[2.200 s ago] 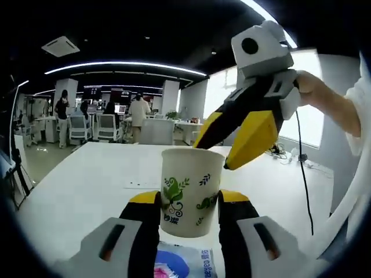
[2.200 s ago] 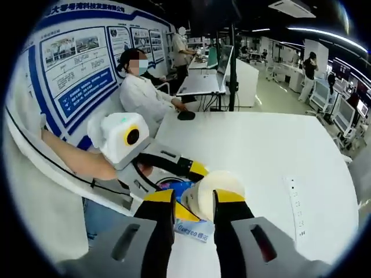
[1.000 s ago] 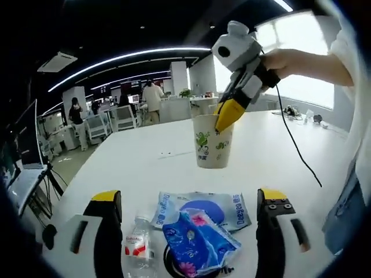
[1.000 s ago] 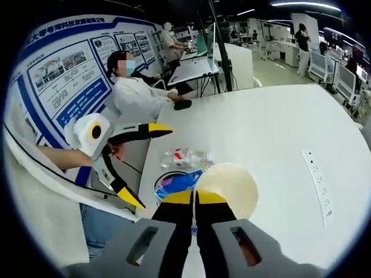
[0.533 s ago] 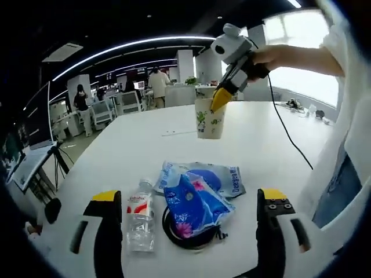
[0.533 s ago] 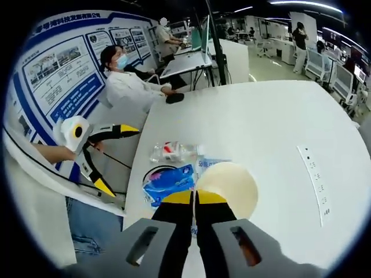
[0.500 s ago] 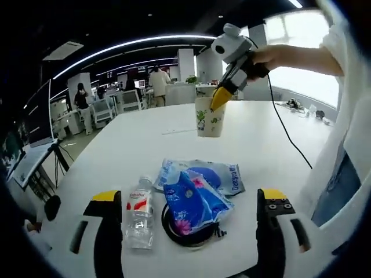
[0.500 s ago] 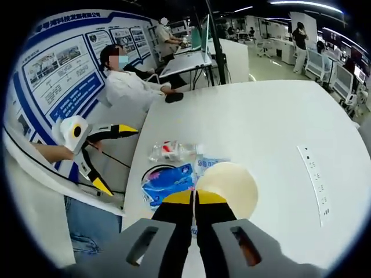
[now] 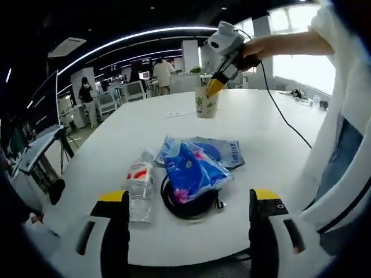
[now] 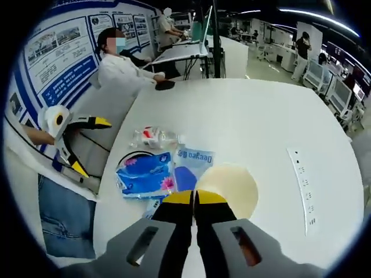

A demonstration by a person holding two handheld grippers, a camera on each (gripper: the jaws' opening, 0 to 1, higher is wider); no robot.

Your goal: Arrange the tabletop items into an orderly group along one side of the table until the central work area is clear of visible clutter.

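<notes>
A white paper cup [image 9: 207, 105] with a green leaf print stands out over the far part of the white table [image 9: 116, 145]. My right gripper [image 9: 213, 91] is shut on its rim. From the right gripper view I look down into the cup [image 10: 231, 188], with my right gripper [image 10: 194, 198] pinching the near rim. My left gripper [image 9: 188, 200] is open wide at the table's near edge with nothing between its fingers. Just ahead lie a clear water bottle [image 9: 138, 185], a blue tissue pack [image 9: 194, 171], a flat blue pouch [image 9: 226, 152] and a black cable coil [image 9: 188, 207].
The left gripper [image 10: 91, 146] hangs open off the table's left edge, beside the bottle [image 10: 153, 138] and tissue pack [image 10: 145, 174]. A white socket strip [image 10: 301, 185] lies on the right. A person in a white coat [image 10: 124, 72] sits at the far corner near a black mouse [image 10: 165, 85].
My left gripper let go of the cup, opened and drew back to the table edge. My right gripper closed on the cup's rim and carried it away from the pile.
</notes>
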